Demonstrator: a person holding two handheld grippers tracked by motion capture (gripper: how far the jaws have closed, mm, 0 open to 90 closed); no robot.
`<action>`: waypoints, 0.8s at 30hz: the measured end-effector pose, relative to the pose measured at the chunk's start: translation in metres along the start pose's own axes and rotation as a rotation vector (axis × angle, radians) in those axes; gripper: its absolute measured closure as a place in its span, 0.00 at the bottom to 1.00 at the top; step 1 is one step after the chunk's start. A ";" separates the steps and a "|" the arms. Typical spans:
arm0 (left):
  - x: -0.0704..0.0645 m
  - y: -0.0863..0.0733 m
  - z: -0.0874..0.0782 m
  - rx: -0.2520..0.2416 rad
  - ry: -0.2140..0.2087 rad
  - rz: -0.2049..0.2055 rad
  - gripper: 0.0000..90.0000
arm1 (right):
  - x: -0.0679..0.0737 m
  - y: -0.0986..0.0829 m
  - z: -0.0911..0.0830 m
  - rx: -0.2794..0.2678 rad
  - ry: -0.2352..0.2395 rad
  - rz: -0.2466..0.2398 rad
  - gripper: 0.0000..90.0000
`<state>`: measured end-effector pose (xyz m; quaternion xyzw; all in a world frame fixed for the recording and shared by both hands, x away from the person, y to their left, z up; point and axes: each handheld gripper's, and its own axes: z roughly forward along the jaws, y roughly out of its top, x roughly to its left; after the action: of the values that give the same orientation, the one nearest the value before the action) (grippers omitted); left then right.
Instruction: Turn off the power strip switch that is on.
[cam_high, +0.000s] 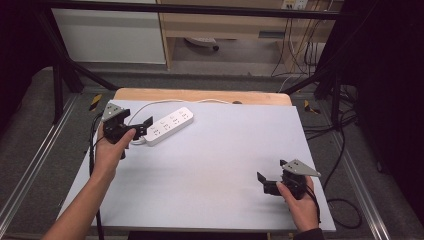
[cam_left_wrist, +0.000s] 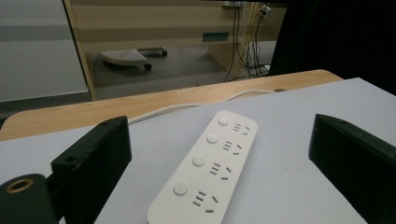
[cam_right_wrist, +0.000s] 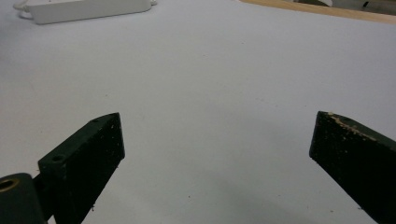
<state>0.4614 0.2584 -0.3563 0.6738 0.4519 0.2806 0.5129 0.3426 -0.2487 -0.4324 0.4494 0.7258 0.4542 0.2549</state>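
Both grippers gape wide: left gripper (cam_high: 141, 127) straddles the smooth white oblong power strip (cam_high: 170, 125); right gripper (cam_high: 267, 181) hovers over matte tabletop (cam_high: 215, 165).

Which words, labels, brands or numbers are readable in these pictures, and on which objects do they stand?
None can be read.
Power strip: its white face shows four round buttons and four groups of socket slots, with no print that can be made out.
Left gripper and right gripper: plain black jaws, no marking legible.
Yellow and black markers on the floor: a striped pattern, no letters.
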 end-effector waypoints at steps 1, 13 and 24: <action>0.000 0.000 0.002 -0.002 0.002 -0.002 0.06 | 0.000 0.000 0.000 0.000 0.001 -0.002 0.04; 0.003 0.006 0.027 0.008 0.029 0.009 0.07 | 0.001 0.001 -0.001 -0.008 0.010 -0.003 0.03; 0.005 0.009 0.056 0.015 0.052 0.024 0.08 | 0.003 0.000 0.001 0.001 0.011 -0.004 0.03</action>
<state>0.5135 0.2374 -0.3662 0.6755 0.4590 0.3008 0.4925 0.3420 -0.2453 -0.4327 0.4457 0.7284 0.4556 0.2516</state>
